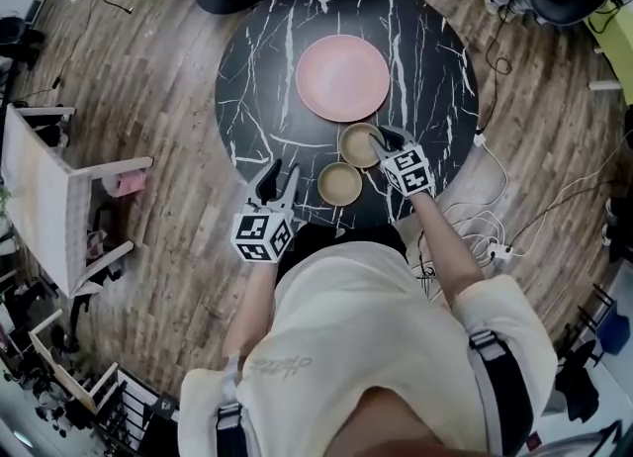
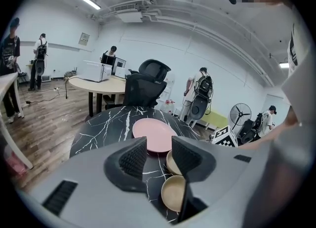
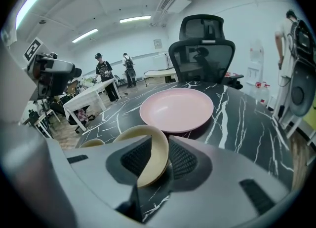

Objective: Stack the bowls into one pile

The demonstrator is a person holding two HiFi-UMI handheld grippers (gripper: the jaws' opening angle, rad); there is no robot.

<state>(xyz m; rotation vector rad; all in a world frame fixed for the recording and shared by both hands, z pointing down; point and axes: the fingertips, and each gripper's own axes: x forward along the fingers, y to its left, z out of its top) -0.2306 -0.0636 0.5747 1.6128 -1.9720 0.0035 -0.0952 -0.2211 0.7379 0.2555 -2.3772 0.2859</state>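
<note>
Two tan bowls sit side by side on the black marble table (image 1: 257,69), the nearer bowl (image 1: 340,184) by the front edge and the farther bowl (image 1: 358,145) just behind it to the right. My right gripper (image 1: 384,138) is at the farther bowl's right rim. In the right gripper view that bowl's rim (image 3: 148,134) stands between the jaws of the right gripper (image 3: 159,154), which are open with the left pad clear of the rim. My left gripper (image 1: 280,174) hovers open and empty left of the nearer bowl (image 2: 173,193).
A large pink plate (image 1: 342,77) lies in the table's middle, behind the bowls. A black office chair (image 3: 205,49) stands at the table's far side. White cables (image 1: 485,237) trail on the wooden floor to the right. People stand in the room's background.
</note>
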